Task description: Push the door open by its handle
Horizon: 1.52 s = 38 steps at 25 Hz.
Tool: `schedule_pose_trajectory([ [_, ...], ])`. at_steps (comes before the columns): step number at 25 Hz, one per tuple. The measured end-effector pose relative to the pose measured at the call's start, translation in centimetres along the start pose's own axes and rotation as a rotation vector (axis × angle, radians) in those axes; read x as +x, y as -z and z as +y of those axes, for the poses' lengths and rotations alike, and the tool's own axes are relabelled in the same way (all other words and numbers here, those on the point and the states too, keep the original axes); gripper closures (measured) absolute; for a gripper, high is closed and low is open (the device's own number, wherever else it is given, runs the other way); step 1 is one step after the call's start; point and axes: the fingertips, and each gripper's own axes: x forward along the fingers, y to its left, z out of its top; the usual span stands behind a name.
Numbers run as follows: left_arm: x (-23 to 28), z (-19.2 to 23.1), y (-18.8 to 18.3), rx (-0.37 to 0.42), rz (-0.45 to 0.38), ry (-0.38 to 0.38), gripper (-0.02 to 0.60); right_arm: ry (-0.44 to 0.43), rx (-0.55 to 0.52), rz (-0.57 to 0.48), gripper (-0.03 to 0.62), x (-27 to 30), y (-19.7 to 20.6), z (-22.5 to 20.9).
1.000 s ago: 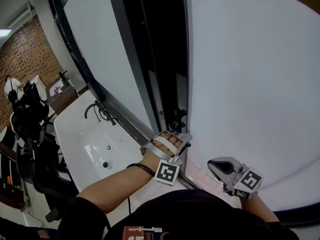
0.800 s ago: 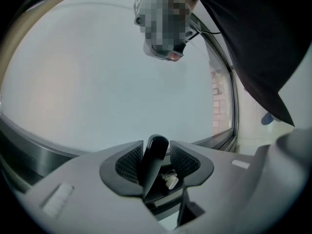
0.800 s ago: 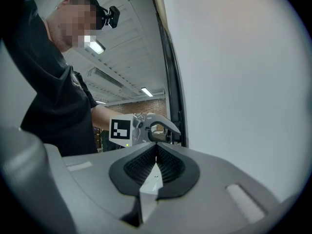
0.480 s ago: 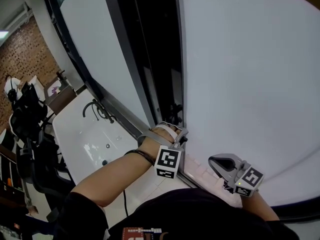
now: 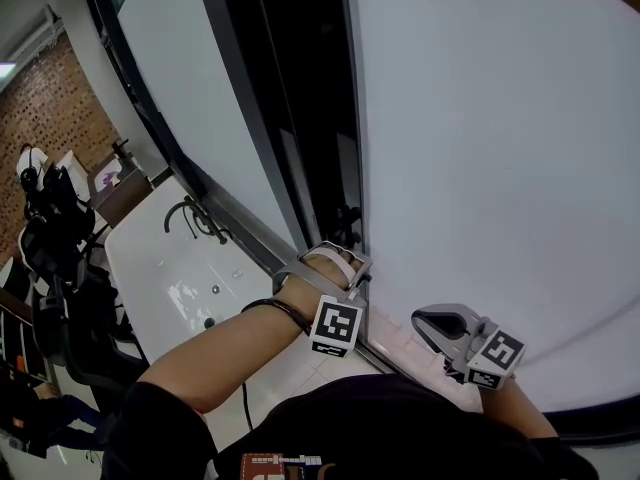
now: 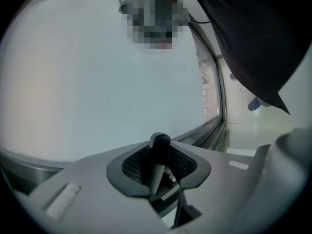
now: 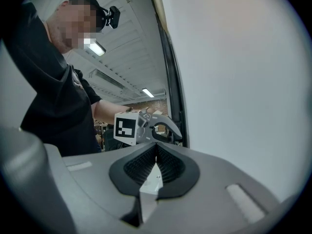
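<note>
Black, stiff and probably slick, the door handle (image 6: pixel 159 147) is getting pinched crosswise by my left gripper's (image 5: pixel 350 263) closing jaws, my right gripper (image 5: pixel 430 324) idling closed and empty.

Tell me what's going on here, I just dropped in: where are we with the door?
A person stands at the white door with a gripper in each hand. The left gripper has its jaws closing on the black door handle, which stands between the pads and looks gripped. The right gripper is shut and empty, held near the door face without touching it.
</note>
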Motion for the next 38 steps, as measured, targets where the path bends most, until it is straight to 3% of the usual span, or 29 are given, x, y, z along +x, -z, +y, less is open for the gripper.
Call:
schedule_pose_trajectory([
  [2,0.3,-0.1,0.3,0.056,0.055,-0.013,0.485,-0.015,0.006,-0.005,0.594,0.3,0.0,0.0],
  [5,1.6,-1.3,1.1,0.212,0.202,0.005,0.491,-0.03,0.039,-0.027,0.594,0.5,-0.1,0.1],
  [7,2.2,-1.5,1.4,0.221,0.201,0.006,0.496,-0.025,0.053,-0.039,0.594,0.5,-0.1,0.0],
  [10,3.1,-0.6,1.7,0.183,0.164,0.013,0.499,-0.015,0.056,-0.048,0.594,-0.2,-0.4,-0.5],
  [18,7.5,2.8,0.6,0.094,0.177,0.012,0.477,0.055,0.054,-0.045,0.594,-4.0,0.1,-2.9],
  [26,12.7,6.2,-1.0,0.021,0.198,0.05,0.449,0.023,0.048,-0.029,0.594,-7.0,-0.2,-4.9],
  [30,15.4,8.7,-1.4,-0.021,0.188,0.03,0.422,0.029,0.041,-0.012,0.594,-7.4,-0.2,-6.4],
  [34,18.9,12.4,-3.2,-0.081,0.115,-0.001,0.402,0.076,0.059,-0.009,0.594,-7.8,0.0,-10.5],
  [38,22.1,17.9,-6.3,-0.21,-0.068,-0.07,0.408,0.187,0.032,0.019,0.594,-7.6,0.6,-16.4],
])
